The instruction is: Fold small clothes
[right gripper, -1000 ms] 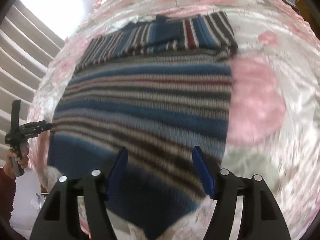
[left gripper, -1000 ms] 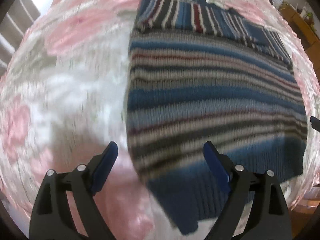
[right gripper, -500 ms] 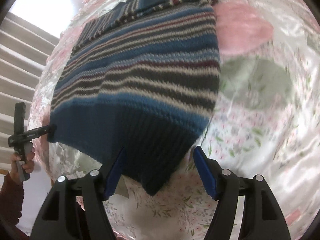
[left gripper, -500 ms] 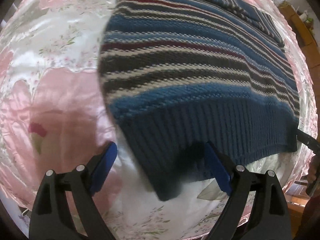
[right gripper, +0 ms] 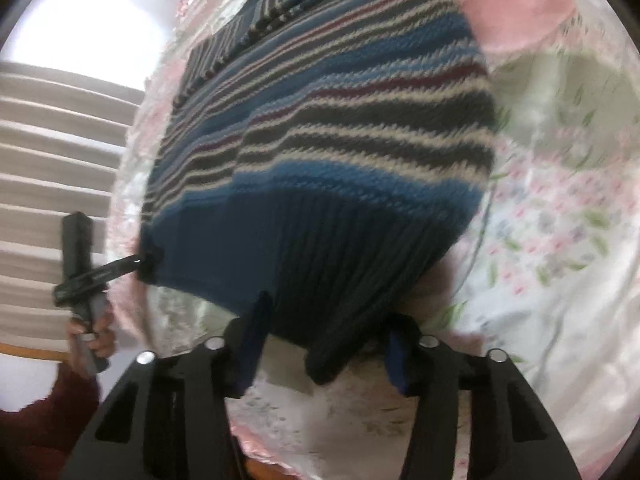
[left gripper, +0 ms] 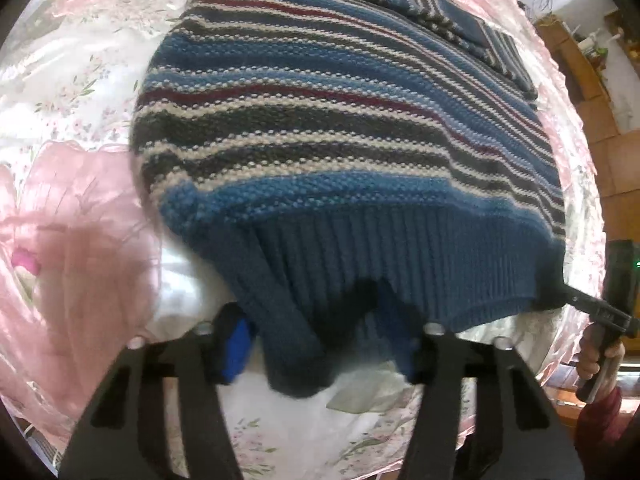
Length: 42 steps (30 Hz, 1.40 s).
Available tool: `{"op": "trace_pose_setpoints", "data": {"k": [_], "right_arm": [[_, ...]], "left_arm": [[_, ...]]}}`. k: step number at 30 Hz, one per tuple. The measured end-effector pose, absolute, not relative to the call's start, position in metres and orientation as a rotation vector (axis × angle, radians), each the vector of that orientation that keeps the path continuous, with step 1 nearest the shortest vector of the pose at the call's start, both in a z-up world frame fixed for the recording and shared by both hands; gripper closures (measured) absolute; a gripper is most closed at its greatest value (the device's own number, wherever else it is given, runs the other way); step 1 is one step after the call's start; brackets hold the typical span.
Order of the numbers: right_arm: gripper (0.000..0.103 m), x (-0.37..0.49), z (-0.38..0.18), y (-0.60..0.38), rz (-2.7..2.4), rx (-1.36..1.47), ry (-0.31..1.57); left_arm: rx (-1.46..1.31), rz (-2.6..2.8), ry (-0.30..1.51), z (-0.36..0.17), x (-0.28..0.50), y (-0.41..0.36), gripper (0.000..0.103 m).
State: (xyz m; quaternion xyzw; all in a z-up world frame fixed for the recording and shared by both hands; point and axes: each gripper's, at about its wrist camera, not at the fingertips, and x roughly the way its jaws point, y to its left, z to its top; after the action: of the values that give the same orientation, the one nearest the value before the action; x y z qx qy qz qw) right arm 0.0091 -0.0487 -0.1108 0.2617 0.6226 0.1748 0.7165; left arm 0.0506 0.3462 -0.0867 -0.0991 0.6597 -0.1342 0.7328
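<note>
— Looking at the left side first: what's it got?

— The left hand-held gripper (left gripper: 320, 352) is grasping the near left corner of the sweater (left gripper: 340, 140). The ribbed hem (left gripper: 400, 264) is bunched up between its jaws, and the knit fills the gap.

— And the middle?

— The striped body lies flat on the floral sheet (left gripper: 72, 80). The sleeves (left gripper: 440, 4) look already tucked across the far end, by the collar. Only the hem edge is puckered.

— Right side?

— Much the same. The right hand-held gripper (right gripper: 326, 346) is pinched on the other hem corner, with dark rib gathered between its pads. So each gripper has a corner of the hem.

— Which step is that, then?

— I'd say the bottom-to-top fold, just at the pick-up. The sides seem done and the length isn't halved yet.

— What does the next move want?

— Lift both corners together and level. Carry the hem over the body toward the collar and lay it square on the sleeves. That knit is heavy, so if one side leads, the fold will go crooked.
</note>
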Motion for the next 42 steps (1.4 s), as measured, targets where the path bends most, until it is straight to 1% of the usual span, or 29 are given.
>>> {"op": "trace_pose_setpoints", "data": {"k": [1, 2, 3, 4, 5, 6, 7, 15, 19, 23, 29, 33, 35, 39, 42], "right_arm": [[0.060, 0.009, -0.113, -0.048, 0.382, 0.570, 1.382], [0.064, 0.008, -0.114, -0.046, 0.372, 0.546, 1.383], [0.075, 0.008, -0.114, -0.045, 0.372, 0.535, 1.382], [0.082, 0.008, -0.113, -0.046, 0.375, 0.534, 1.378], [0.085, 0.007, -0.113, -0.046, 0.383, 0.540, 1.372], [0.090, 0.007, -0.111, -0.046, 0.383, 0.530, 1.368], [0.092, 0.006, -0.109, -0.047, 0.386, 0.518, 1.362], [0.094, 0.018, -0.068, -0.052, 0.443, 0.528, 1.259], [0.094, 0.041, -0.045, -0.065, 0.456, 0.583, 1.190], [0.094, 0.075, -0.037, -0.081, 0.438, 0.623, 1.159], [0.094, 0.139, -0.054, -0.094, 0.394, 0.684, 1.177], [0.094, 0.180, -0.082, -0.098, 0.351, 0.712, 1.221], [0.094, 0.192, -0.097, -0.099, 0.331, 0.721, 1.253], [0.092, 0.207, -0.123, -0.100, 0.304, 0.740, 1.313], [0.086, 0.205, -0.120, -0.105, 0.325, 0.774, 1.311]], "left_arm": [[-0.213, -0.293, 1.445, -0.086, 0.051, 0.346, 0.061], [-0.215, -0.294, 1.444, -0.088, 0.052, 0.345, 0.068], [-0.223, -0.293, 1.439, -0.088, 0.052, 0.346, 0.072], [-0.232, -0.298, 1.434, -0.087, 0.052, 0.347, 0.077], [-0.238, -0.301, 1.432, -0.086, 0.052, 0.347, 0.079], [-0.243, -0.302, 1.428, -0.084, 0.052, 0.348, 0.080], [-0.243, -0.303, 1.421, -0.081, 0.052, 0.347, 0.081], [-0.296, -0.353, 1.330, -0.041, 0.063, 0.344, 0.083], [-0.348, -0.368, 1.278, -0.024, 0.083, 0.348, 0.083], [-0.410, -0.349, 1.234, -0.021, 0.111, 0.354, 0.083], [-0.472, -0.311, 1.244, -0.043, 0.168, 0.354, 0.083], [-0.491, -0.277, 1.289, -0.073, 0.208, 0.349, 0.082], [-0.508, -0.259, 1.309, -0.087, 0.221, 0.350, 0.078], [-0.551, -0.266, 1.336, -0.107, 0.237, 0.350, 0.075], [-0.592, -0.290, 1.345, -0.102, 0.239, 0.355, 0.067]]}}
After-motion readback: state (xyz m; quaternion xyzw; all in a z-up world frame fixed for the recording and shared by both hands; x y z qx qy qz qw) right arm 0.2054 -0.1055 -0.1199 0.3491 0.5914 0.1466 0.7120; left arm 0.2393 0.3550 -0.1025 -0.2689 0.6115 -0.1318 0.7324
